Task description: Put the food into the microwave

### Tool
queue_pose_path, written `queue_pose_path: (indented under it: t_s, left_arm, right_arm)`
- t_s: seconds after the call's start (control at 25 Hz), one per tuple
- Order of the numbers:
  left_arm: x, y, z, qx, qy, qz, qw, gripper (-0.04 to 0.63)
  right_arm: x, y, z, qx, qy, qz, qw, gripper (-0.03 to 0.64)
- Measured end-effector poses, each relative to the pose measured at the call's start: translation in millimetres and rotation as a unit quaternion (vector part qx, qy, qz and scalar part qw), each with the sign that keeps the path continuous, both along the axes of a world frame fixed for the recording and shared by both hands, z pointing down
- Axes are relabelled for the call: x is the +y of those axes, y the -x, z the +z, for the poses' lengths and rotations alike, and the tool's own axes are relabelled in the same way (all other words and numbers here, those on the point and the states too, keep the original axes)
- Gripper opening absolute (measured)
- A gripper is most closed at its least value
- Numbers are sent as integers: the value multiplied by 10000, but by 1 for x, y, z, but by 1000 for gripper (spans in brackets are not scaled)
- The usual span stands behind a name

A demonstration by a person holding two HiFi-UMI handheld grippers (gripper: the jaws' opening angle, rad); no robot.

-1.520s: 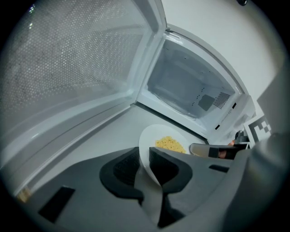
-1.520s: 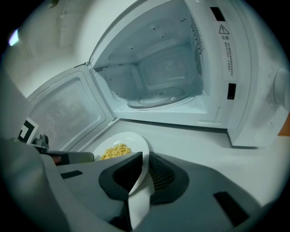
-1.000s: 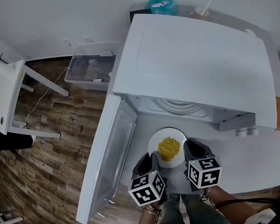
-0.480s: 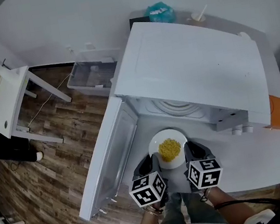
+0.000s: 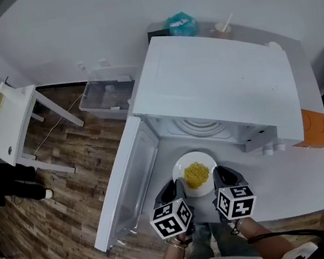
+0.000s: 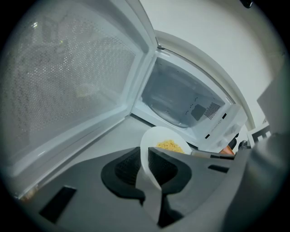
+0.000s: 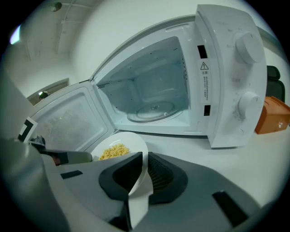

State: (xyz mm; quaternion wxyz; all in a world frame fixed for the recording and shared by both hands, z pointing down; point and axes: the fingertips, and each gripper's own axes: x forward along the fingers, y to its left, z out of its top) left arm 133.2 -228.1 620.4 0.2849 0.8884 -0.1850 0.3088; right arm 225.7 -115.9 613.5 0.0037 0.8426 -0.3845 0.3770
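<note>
A white plate (image 5: 194, 162) with a heap of yellow food (image 5: 196, 174) is held in front of the open white microwave (image 5: 216, 87). My left gripper (image 5: 171, 192) is shut on the plate's left rim (image 6: 146, 158), my right gripper (image 5: 220, 182) is shut on its right rim (image 7: 141, 170). The food (image 6: 170, 145) (image 7: 113, 152) lies in the middle of the plate. The microwave door (image 5: 131, 182) hangs wide open to the left. Inside the cavity the glass turntable (image 7: 152, 111) is bare.
The microwave stands on a white counter (image 5: 292, 184). An orange box (image 5: 311, 129) (image 7: 272, 113) sits to the right of it. A teal bag (image 5: 181, 24) lies behind the microwave. On the wooden floor at left stand a white table (image 5: 8, 119) and a clear bin (image 5: 104, 92).
The plate and both grippers hold nearly the same place in front of the opening. The head view has shifted a little, so the microwave sits slightly higher in frame.
</note>
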Motion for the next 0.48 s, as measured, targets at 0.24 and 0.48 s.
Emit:
queue_pose_path:
  t_s: [0.24,0.48]
  left_arm:
    - [2,-9,-10,72,-49,95,9999,55]
    - [5,-19,-22,125,-95,230,9996,55]
  right_arm:
    - [6,-4,-11,64,-30,122,9999,35]
    - [11,-12,-23,105,-103,262,9995,35]
